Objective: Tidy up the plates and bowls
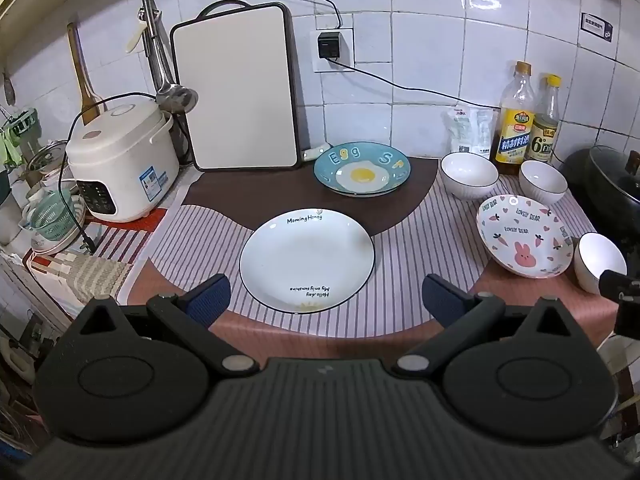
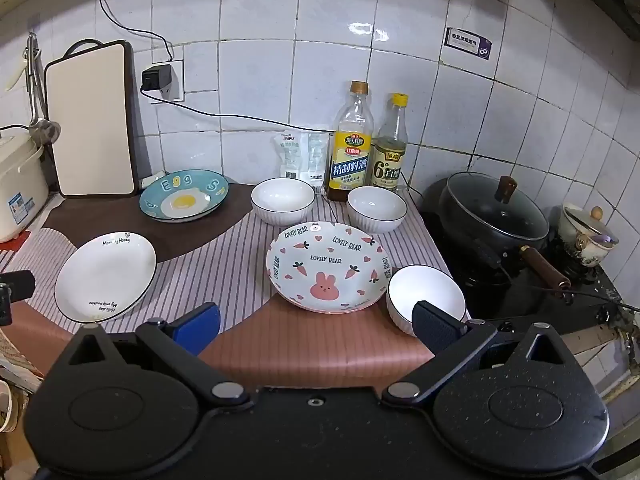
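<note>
My left tool (image 1: 326, 300) hangs with its jaws wide apart and nothing between them, aimed down at the white plate (image 1: 307, 259); my right tool (image 2: 316, 326) is just as wide and just as empty, poised over the near edge of the worktop (image 2: 312, 344) before the bunny plate (image 2: 327, 267).

By my reckoning nothing is sorted yet; the plates lie singly and well apart, though the egg plate (image 1: 362, 168) at the back seems to sit on a second one, which I cannot settle; the three white bowls are unstacked too, two at the back, the left bowl (image 2: 282, 201) and the right bowl (image 2: 377, 208), and the near bowl (image 2: 426, 298) just beside the bunny plate. All the gathering and stacking is left to do.

The white plate reads "Morning Honey" on its far rim and "Hello, day / My only sunshine" on the near one; the egg plate shows "EGG" and an "S"; the bunny plate repeats "LOVELY BEAR"; the bottles (image 2: 370, 146) carry Chinese labels, one with a large "6°".
</note>
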Demonstrator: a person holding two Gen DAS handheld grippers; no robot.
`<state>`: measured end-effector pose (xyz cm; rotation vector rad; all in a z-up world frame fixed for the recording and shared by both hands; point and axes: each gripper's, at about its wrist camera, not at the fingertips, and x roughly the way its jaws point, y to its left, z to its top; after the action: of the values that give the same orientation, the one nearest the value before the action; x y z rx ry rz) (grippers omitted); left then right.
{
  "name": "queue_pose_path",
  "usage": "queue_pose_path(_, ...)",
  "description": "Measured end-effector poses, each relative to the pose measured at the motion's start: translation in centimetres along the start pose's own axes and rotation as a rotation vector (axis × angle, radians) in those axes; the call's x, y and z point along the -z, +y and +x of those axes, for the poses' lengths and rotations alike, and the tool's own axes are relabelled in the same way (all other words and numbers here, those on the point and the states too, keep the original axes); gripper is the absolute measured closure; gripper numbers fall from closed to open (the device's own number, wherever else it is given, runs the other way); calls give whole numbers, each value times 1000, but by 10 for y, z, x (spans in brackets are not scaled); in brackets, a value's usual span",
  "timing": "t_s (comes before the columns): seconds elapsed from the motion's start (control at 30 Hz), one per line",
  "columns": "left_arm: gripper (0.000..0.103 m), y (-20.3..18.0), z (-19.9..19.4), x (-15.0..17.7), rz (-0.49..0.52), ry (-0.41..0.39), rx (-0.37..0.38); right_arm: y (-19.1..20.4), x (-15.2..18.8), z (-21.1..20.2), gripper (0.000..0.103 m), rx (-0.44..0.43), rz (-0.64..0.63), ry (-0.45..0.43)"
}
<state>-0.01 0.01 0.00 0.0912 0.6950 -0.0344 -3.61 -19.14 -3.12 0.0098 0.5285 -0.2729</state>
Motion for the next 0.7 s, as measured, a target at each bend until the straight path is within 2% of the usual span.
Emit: queue_pose_path(0.7,0,3,3,0,-24,19,30,1,-1,2,0,16,-1,16)
